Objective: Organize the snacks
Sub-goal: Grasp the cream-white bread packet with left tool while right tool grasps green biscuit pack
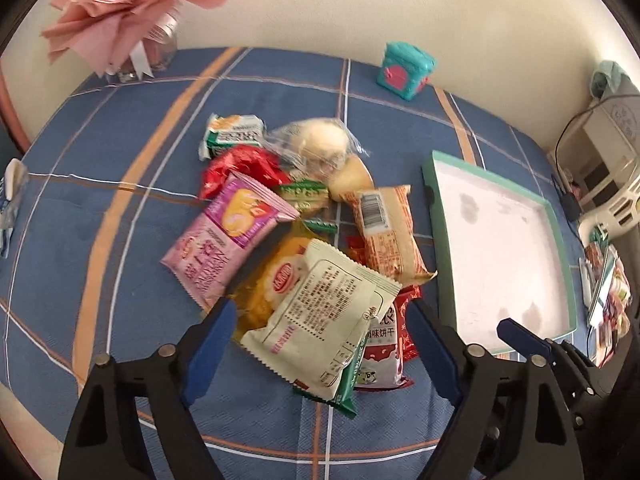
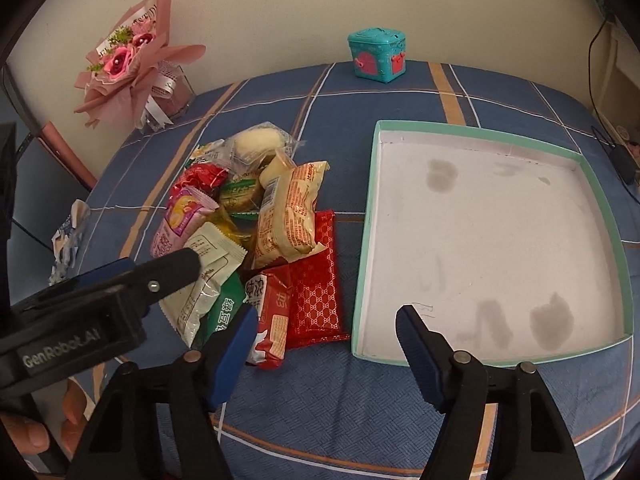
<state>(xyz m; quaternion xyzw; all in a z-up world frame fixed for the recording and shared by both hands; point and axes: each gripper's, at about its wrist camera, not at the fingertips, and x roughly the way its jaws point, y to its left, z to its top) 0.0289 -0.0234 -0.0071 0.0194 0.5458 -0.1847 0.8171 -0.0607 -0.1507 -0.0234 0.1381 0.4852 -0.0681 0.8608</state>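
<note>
A heap of snack packets lies on the blue checked cloth (image 1: 100,184). A cream packet (image 1: 320,328) tops its near end, with a pink packet (image 1: 228,240), an orange-white packet (image 1: 388,232) and a red patterned packet (image 2: 316,280) around it. My left gripper (image 1: 320,320) is open, its blue pads either side of the cream packet, just above it. An empty shallow box with a teal rim (image 2: 480,232) lies right of the heap. My right gripper (image 2: 326,324) is open and empty, low over the cloth between the heap and the box's near left corner. The left gripper (image 2: 100,280) shows in the right wrist view.
A pink flower bouquet in a glass vase (image 2: 132,68) stands at the back left. A small teal box (image 2: 378,54) stands at the back centre. A crumpled white-blue wrapper (image 2: 68,240) lies at the left edge. Cables and shelves are at the far right.
</note>
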